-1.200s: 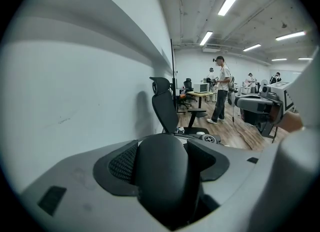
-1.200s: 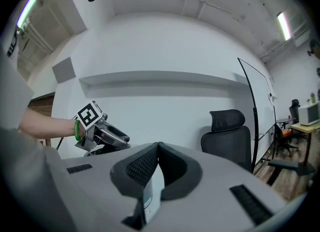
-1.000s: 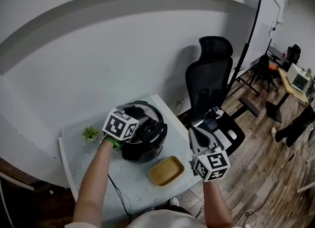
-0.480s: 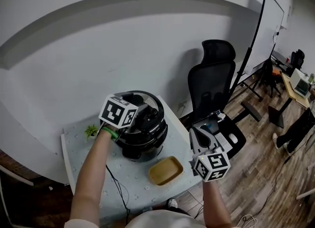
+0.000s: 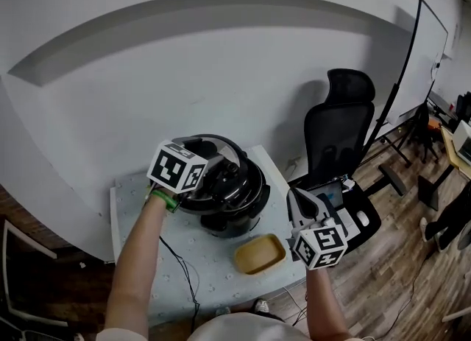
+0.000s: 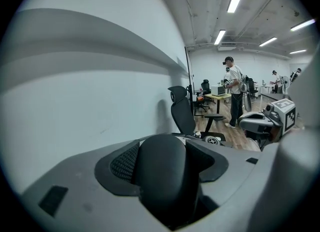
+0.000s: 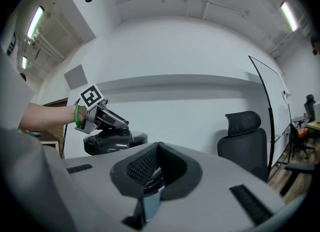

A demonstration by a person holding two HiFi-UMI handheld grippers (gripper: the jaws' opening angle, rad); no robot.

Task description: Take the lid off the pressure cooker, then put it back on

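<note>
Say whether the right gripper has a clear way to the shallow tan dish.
Probably yes: the right gripper hangs beside the shallow tan dish with nothing between; the left gripper holds the black lid farther off.

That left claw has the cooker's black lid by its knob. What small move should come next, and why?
Probably lift the lid a little higher. The left gripper is clamped on its handle, and the lid looks tilted, low over the pot, so more height would likely clear the rim.

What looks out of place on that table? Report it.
Only the lid: it hangs tilted above the pressure cooker, clamped in the left gripper. Nothing looks spilled or damaged.
</note>
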